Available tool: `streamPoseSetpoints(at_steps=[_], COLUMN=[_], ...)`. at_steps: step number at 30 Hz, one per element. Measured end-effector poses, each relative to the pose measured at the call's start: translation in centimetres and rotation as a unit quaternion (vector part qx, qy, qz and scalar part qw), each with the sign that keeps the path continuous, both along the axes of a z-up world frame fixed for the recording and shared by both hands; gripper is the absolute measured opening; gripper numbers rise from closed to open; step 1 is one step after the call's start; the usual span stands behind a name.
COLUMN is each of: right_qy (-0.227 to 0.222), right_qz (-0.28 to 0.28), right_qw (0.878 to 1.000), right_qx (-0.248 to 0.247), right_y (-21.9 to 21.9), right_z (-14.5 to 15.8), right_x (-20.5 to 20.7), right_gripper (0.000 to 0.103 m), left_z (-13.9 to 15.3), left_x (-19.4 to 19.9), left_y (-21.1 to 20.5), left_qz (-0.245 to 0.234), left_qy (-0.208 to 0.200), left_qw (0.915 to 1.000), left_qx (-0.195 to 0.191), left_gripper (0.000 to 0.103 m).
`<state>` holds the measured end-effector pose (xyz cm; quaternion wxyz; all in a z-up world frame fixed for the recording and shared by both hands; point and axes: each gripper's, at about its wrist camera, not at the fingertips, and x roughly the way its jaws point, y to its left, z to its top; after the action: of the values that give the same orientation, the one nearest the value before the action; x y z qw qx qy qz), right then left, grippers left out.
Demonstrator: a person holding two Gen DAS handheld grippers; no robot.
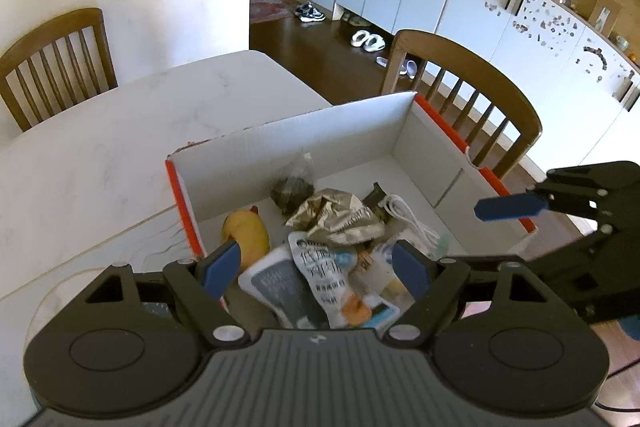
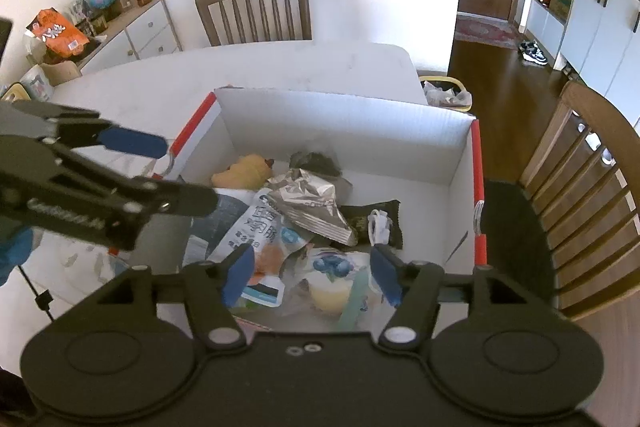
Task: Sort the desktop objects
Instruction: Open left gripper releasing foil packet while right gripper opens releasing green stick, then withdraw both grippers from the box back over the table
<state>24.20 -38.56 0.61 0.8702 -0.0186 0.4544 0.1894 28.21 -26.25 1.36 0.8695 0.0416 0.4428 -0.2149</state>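
Observation:
A white cardboard box (image 1: 360, 131) with red-orange edges sits on the marble table and holds several items: a yellow rubber duck (image 1: 246, 233), a crumpled silver foil bag (image 1: 340, 217), a dark mesh pouch (image 1: 294, 189), a white cable (image 1: 408, 219) and printed snack packets (image 1: 320, 267). My left gripper (image 1: 316, 269) is open and empty above the box's near end. My right gripper (image 2: 312, 273) is open and empty over the box, above a clear packet with a yellow item (image 2: 330, 291). The duck (image 2: 244, 169) and foil bag (image 2: 310, 205) also show in the right wrist view.
The marble table (image 1: 100, 147) extends left of the box. Wooden chairs stand behind (image 1: 52, 63) and to the right (image 1: 472, 99). My right gripper shows at the right in the left wrist view (image 1: 508, 207). A bin (image 2: 446, 91) sits on the floor beyond the table.

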Motion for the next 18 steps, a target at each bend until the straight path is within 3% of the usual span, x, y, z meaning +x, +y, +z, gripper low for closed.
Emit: streamPoseSetpoints(at_steps=[5,16,18], right_qy=[-0.009,-0.021,-0.024], right_qz=[-0.002,-0.012,-0.013], right_qw=[1.000,1.000,1.000], right_qx=[0.001,0.006,0.006], right_y=[0.5,1.3,1.5], right_z=[0.4,1.0,1.2], right_x=[-0.7,-2.8,-3.1], right_gripper=[0.065,0.084,0.087], left_z=[0.7,0.9,0.8], left_x=[-1.8,-4.7,-5.1], left_y=[1.1,3.5,4.0], left_qz=[0.002,0.021,0.025], left_qy=[-0.004,-0.006,-0.006], left_qw=[1.0000,0.9992,0.9991], left_qx=[-0.009,-0.032,-0.034], left_gripper=[0.083,0.090,0.103])
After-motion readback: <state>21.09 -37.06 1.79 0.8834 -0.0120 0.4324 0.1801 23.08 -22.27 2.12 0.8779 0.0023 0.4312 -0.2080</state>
